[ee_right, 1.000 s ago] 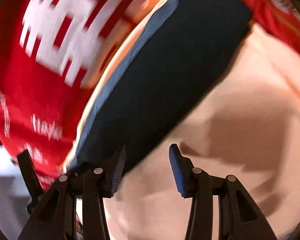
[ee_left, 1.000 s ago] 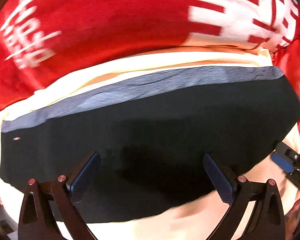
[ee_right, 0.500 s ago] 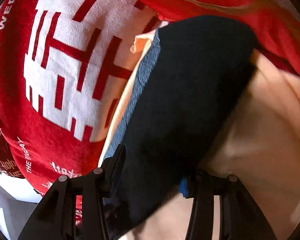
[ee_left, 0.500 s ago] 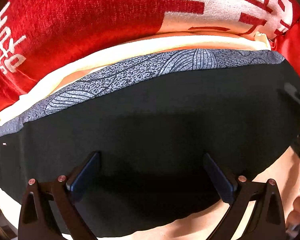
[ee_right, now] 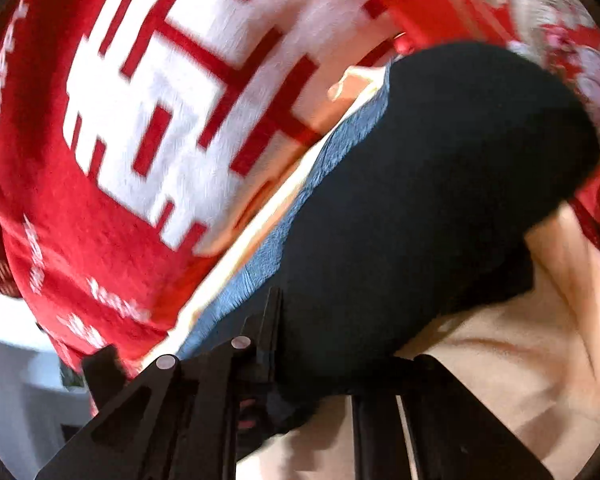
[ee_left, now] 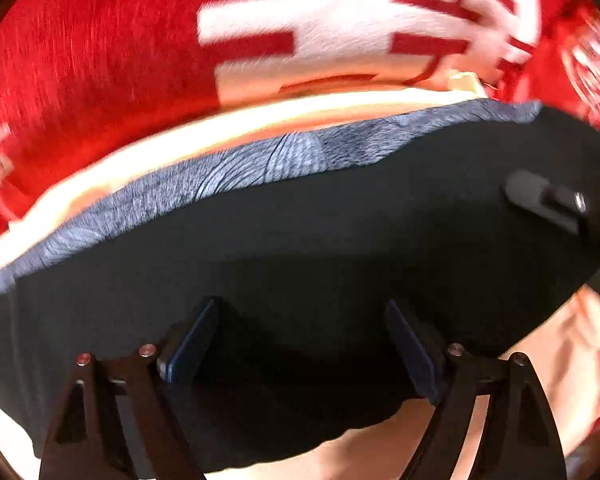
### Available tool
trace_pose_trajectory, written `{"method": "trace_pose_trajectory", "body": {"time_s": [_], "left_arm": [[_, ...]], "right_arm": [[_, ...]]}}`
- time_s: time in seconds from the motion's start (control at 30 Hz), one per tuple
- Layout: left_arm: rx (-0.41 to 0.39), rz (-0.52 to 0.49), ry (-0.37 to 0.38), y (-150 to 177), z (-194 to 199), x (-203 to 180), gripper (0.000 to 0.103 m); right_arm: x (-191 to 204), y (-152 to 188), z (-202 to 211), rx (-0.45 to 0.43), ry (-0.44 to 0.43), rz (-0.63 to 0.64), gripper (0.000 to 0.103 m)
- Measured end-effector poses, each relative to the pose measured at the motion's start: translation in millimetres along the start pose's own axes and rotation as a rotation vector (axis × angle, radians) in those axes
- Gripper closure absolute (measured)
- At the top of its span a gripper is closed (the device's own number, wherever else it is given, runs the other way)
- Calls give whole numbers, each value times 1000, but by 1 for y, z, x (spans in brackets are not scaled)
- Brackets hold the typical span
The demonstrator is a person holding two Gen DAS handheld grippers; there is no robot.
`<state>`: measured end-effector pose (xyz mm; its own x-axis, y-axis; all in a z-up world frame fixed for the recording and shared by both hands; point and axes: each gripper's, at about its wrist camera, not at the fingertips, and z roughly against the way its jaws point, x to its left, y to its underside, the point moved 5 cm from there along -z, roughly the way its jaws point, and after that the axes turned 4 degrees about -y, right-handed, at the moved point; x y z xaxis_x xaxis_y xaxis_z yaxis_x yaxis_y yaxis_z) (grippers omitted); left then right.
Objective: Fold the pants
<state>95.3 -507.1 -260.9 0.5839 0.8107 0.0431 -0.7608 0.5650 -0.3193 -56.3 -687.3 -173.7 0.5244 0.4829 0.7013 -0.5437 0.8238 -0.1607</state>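
Note:
The black pants [ee_left: 300,240], with a grey patterned band [ee_left: 228,176] along the far edge, lie on a cream sheet [ee_left: 548,352]. My left gripper [ee_left: 300,340] hovers over the near part of the pants with its jaws wide apart and nothing between them. My right gripper [ee_right: 312,340] has its jaws over the pants' near edge [ee_right: 380,260], with the black cloth between them; its fingertips are hidden by the cloth. The right gripper also shows at the right edge of the left wrist view [ee_left: 548,200], on the pants' right end.
A red blanket with large white characters [ee_left: 340,20] lies behind the pants, and it fills the upper left of the right wrist view [ee_right: 140,120]. A red patterned cloth [ee_right: 560,32] lies to the right. The cream sheet [ee_right: 520,380] spreads under and in front of the pants.
My right gripper moved onto the pants' end and closed on the cloth. My left gripper came closer over the pants, still open.

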Motion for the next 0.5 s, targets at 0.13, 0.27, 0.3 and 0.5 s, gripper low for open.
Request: {"method": "trace_pose_trajectory", "body": {"time_s": [0.13, 0.27, 0.3, 0.5], "left_arm": [[-4, 11, 48, 2, -1, 7, 17], [10, 3, 120, 1, 4, 32, 18], [31, 17, 141, 2, 9, 41, 18], [7, 91, 110, 18, 47, 133, 18]], "right_arm": [[19, 3, 1, 8, 58, 106, 89], [53, 11, -1, 24, 132, 258, 89], [66, 15, -1, 26, 166, 312, 89], [131, 42, -12, 46, 356, 630, 89]]}}
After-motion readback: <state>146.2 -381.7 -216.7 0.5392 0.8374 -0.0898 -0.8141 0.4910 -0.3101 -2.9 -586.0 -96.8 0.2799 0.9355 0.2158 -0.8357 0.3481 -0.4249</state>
